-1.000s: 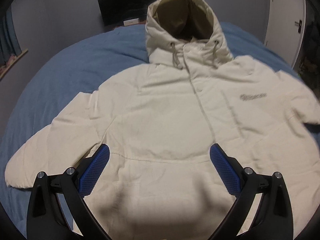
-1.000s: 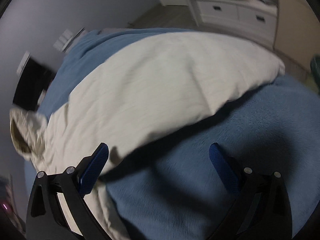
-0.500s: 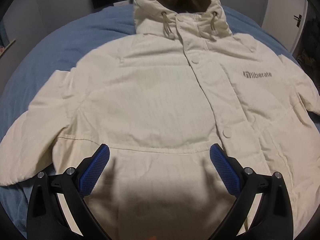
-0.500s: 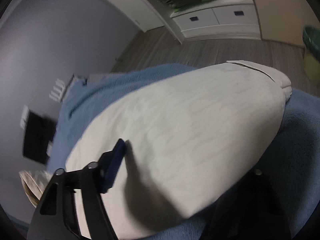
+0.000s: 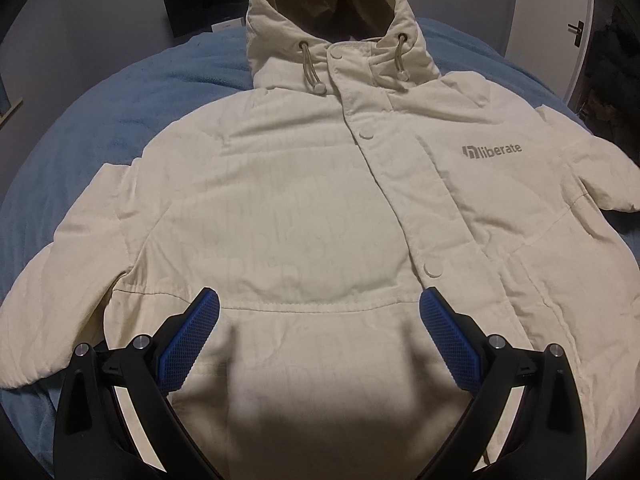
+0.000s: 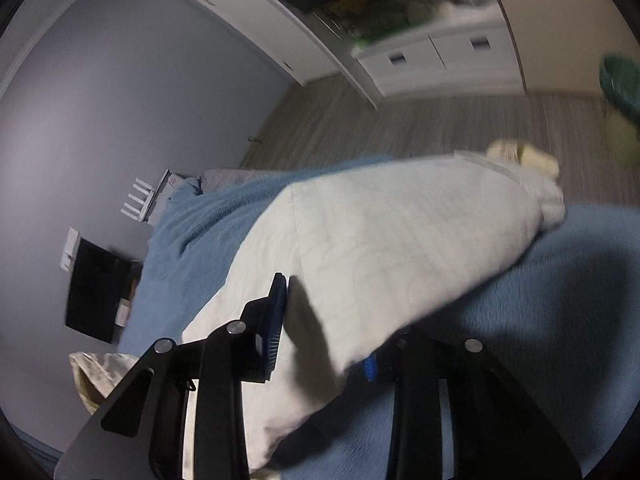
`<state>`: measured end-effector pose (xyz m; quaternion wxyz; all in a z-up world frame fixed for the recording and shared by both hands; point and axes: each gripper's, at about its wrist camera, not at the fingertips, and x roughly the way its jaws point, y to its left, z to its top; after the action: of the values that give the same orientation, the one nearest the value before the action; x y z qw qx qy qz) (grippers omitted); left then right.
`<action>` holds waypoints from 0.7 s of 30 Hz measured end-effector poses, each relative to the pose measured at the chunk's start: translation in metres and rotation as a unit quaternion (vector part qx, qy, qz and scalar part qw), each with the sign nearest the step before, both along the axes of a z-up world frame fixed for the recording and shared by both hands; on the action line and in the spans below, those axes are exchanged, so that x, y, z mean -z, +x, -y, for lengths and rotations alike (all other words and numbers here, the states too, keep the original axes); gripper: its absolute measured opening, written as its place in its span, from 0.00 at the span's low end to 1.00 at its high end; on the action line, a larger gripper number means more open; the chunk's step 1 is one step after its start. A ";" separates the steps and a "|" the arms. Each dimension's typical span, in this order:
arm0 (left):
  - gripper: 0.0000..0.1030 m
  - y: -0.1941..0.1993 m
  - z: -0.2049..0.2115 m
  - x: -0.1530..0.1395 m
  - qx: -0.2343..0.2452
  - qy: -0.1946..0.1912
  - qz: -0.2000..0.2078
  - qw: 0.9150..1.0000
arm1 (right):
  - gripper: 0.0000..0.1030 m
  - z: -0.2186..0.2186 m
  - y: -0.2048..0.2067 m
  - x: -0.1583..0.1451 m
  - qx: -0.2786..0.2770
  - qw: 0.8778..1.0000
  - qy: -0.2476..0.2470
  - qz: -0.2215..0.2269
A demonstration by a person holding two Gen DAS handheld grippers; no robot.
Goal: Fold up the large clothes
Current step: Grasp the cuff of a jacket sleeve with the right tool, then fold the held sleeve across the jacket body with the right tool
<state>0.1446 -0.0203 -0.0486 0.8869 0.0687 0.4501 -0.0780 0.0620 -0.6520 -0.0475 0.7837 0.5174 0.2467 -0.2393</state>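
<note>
A cream hooded jacket point(image 5: 300, 220) lies face up, spread flat on a blue blanket point(image 5: 120, 112), with its hood point(image 5: 332, 8) at the far end. My left gripper point(image 5: 320, 320) hovers open over the front pocket, nothing between its blue pads. In the right wrist view my right gripper point(image 6: 324, 340) is closing on the jacket's sleeve point(image 6: 380, 240). The near pad point(image 6: 276, 312) presses the fabric; the other is mostly hidden under it. The sleeve stretches away to its cuff point(image 6: 540, 196), raised a little above the blanket point(image 6: 540, 340), with a shadow beneath it.
A black flat panel point(image 5: 200, 4) leans on the grey wall beyond the bed. A white door point(image 5: 560, 20) stands at the right. The right wrist view shows wooden floor point(image 6: 360, 120), white drawers point(image 6: 440, 56) and a green object point(image 6: 622, 80) past the bed's edge.
My right gripper went from wide open beside the sleeve to closed around it, rolling and lifting it. The left gripper sank slightly nearer the jacket, still open.
</note>
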 end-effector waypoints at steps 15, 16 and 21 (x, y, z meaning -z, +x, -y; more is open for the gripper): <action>0.94 -0.002 -0.001 -0.004 0.000 -0.006 0.008 1.000 | 0.14 -0.062 0.024 -0.077 -0.098 0.976 -0.189 0.037; 0.94 -0.002 -0.001 -0.003 0.000 -0.006 0.008 1.000 | 0.14 -0.071 0.026 -0.086 -0.110 0.971 -0.206 0.046; 0.94 -0.002 -0.001 -0.003 0.000 -0.005 0.009 1.000 | 0.14 -0.165 0.037 -0.157 -0.212 0.916 -0.317 0.121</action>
<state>0.1422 -0.0191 -0.0452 0.8912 0.0645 0.4419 -0.0799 0.0990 -0.4865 0.1096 0.9628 0.2025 0.1650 -0.0687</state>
